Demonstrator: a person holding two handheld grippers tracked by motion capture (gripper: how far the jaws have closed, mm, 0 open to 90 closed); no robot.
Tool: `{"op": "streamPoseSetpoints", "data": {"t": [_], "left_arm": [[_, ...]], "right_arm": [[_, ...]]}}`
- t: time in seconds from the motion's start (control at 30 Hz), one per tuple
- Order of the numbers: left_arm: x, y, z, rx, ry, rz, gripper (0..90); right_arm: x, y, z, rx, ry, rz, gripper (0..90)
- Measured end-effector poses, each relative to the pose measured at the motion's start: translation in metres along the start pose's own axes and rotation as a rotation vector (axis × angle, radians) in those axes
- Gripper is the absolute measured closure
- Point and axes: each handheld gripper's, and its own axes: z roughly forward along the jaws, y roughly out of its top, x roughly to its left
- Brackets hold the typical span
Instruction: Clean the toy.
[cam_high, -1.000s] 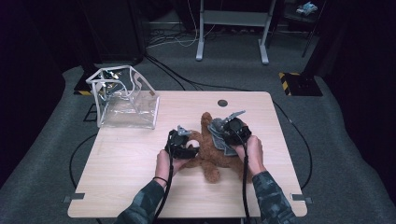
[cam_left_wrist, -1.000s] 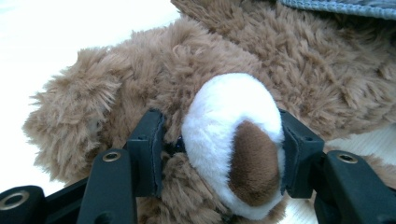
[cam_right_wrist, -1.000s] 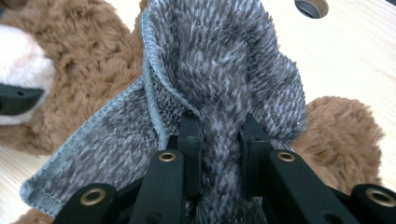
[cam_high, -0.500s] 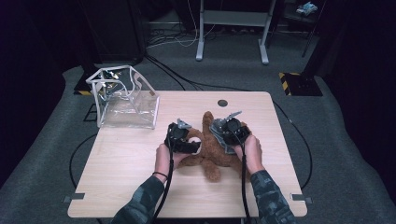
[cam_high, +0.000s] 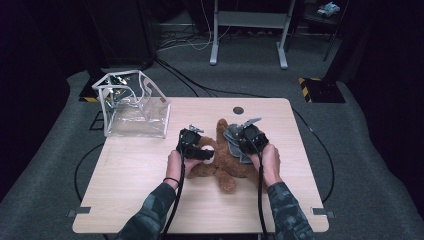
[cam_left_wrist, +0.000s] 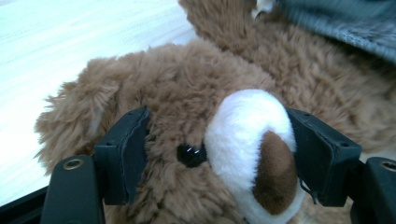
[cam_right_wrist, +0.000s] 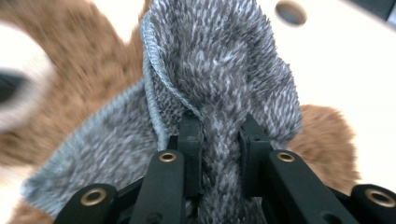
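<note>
Gripping now: the left tool (cam_left_wrist: 219, 154) has its two black jaws set wide, one on each side of the head of the brown plush teddy bear (cam_left_wrist: 196, 121), pressing into the fur.
Left tool's hold: one jaw sits by the bear's ear side, the other against the white muzzle with the brown nose; a black eye shows between them.
Right tool's hold: the right tool (cam_right_wrist: 219, 154) has its jaws nearly together, pinching a fold of the grey knitted fleece garment (cam_right_wrist: 219, 79) that rises upright from between them.
Bear's place: on the pale wooden bench (cam_high: 130, 175), near its middle, lying flat with limbs spread, between the two hands.
Garment's place: on the bear's body, at the right side of the bear under the right tool.
High view adds: both forearms in patterned sleeves, the left tool (cam_high: 192, 145) over the bear's head, the right tool (cam_high: 245, 137) just beside it, and a clear plastic box with white edges (cam_high: 132, 107) at the bench's far left corner, well apart from the bear.
Gripper views add: the exact jaw contact, which the high view hides under the hands.
</note>
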Motion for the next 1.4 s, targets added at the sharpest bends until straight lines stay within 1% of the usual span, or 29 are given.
{"op": "streamPoseSetpoints", "data": {"t": [0.03, 0.1, 0.13, 0.17, 0.2, 0.23, 0.27, 0.3, 0.33, 0.37, 0.43, 0.47, 0.53, 0.67, 0.7, 0.73, 0.8, 0.93, 1.03, 1.07, 1.1, 1.13, 1.17, 1.2, 1.23, 1.27, 1.3, 1.33, 1.4], "left_arm": [[0.000, 0.000, 0.000, 0.000, 0.000, 0.000, 25.8], [0.002, -0.002, 0.003, -0.006, -0.003, -0.007, 25.8], [0.001, -0.002, 0.005, 0.002, -0.003, -0.015, 25.7], [0.001, -0.002, 0.005, 0.002, -0.003, -0.015, 25.7], [-0.002, -0.001, 0.006, 0.011, 0.020, 0.008, 25.5], [-0.002, -0.001, 0.006, 0.011, 0.020, 0.008, 25.4], [-0.004, -0.001, 0.007, 0.016, 0.029, 0.021, 25.3], [-0.005, -0.001, 0.007, 0.018, 0.037, 0.026, 25.3], [-0.005, -0.003, 0.008, 0.016, 0.039, 0.032, 24.9], [-0.005, -0.003, 0.008, 0.016, 0.039, 0.032, 24.9], [-0.005, -0.004, 0.008, 0.014, 0.034, 0.033, 24.9], [-0.005, -0.005, 0.009, 0.008, 0.033, 0.031, 24.8], [-0.006, -0.005, 0.009, 0.006, 0.031, 0.030, 24.8], [-0.005, -0.006, 0.008, 0.000, 0.027, 0.032, 24.5], [-0.005, -0.007, 0.008, -0.001, 0.026, 0.030, 24.5], [-0.005, -0.007, 0.008, -0.002, 0.027, 0.032, 24.5], [-0.006, -0.007, 0.009, -0.009, 0.034, 0.032, 24.3], [-0.006, -0.007, 0.009, -0.008, 0.039, 0.032, 23.9], [-0.008, -0.006, 0.010, 0.001, 0.052, 0.038, 23.0], [-0.010, -0.006, 0.011, 0.001, 0.060, 0.036, 22.4], [-0.010, -0.006, 0.011, 0.001, 0.060, 0.036, 22.3], [-0.010, -0.006, 0.011, 0.001, 0.061, 0.037, 22.3], [-0.010, -0.006, 0.012, 0.000, 0.065, 0.037, 22.0], [-0.011, -0.006, 0.012, 0.000, 0.065, 0.036, 22.0], [-0.011, -0.006, 0.012, 0.000, 0.065, 0.036, 21.9], [-0.011, -0.006, 0.012, -0.001, 0.067, 0.036, 21.8], [-0.011, -0.006, 0.012, 0.000, 0.064, 0.035, 21.8], [-0.011, -0.007, 0.012, -0.002, 0.065, 0.039, 21.7], [-0.010, -0.007, 0.012, -0.004, 0.064, 0.042, 21.6]], "right_arm": [[0.000, 0.000, 0.000, 0.000, 0.000, 0.000, 75.2], [0.007, 0.007, -0.016, -0.056, -0.003, -0.002, 75.3], [0.018, 0.014, -0.026, -0.074, 0.038, -0.055, 75.1], [0.018, 0.014, -0.026, -0.074, 0.038, -0.055, 75.1], [0.032, 0.019, -0.026, -0.075, 0.095, -0.096, 74.8], [0.032, 0.019, -0.026, -0.075, 0.095, -0.096, 74.8], [0.046, 0.022, -0.017, -0.047, 0.117, -0.122, 74.4], [0.046, 0.022, -0.017, -0.047, 0.117, -0.122, 74.4], [0.052, 0.019, 0.000, 0.014, 0.110, -0.141, 74.3], [0.053, 0.016, 0.008, 0.040, 0.104, -0.125, 74.4], [0.050, 0.013, 0.012, 0.045, 0.110, -0.105, 74.6], [0.039, 0.010, 0.015, 0.010, 0.149, -0.084, 74.9], [0.036, 0.010, 0.012, 0.017, 0.146, -0.074, 74.9], [0.026, 0.005, 0.003, 0.043, 0.083, -0.092, 75.0], [0.021, 0.002, 0.000, 0.048, 0.067, -0.077, 75.0], [0.006, -0.004, -0.002, 0.038, 0.050, -0.069, 75.0], [-0.005, -0.012, -0.003, 0.050, 0.023, -0.029, 75.0], [-0.017, -0.022, -0.004, 0.076, -0.010, 0.005, 75.1], [-0.021, -0.020, -0.006, 0.082, -0.022, 0.002, 74.7], [-0.018, -0.013, -0.012, 0.046, -0.020, 0.002, 74.4], [-0.018, -0.013, -0.012, 0.046, -0.020, 0.002, 74.4], [-0.015, -0.009, -0.016, 0.016, -0.014, 0.003, 74.4], [-0.004, 0.001, -0.022, -0.031, 0.045, 0.007, 74.2], [0.003, 0.006, -0.022, -0.043, 0.073, -0.006, 74.0], [0.003, 0.006, -0.022, -0.043, 0.073, -0.006, 74.0], [0.020, 0.015, -0.018, -0.044, 0.103, -0.061, 73.3], [0.020, 0.015, -0.018, -0.044, 0.103, -0.061, 73.3], [0.037, 0.020, -0.005, 0.010, 0.099, -0.098, 72.8], [0.040, 0.020, 0.001, 0.019, 0.092, -0.099, 72.7]]}}
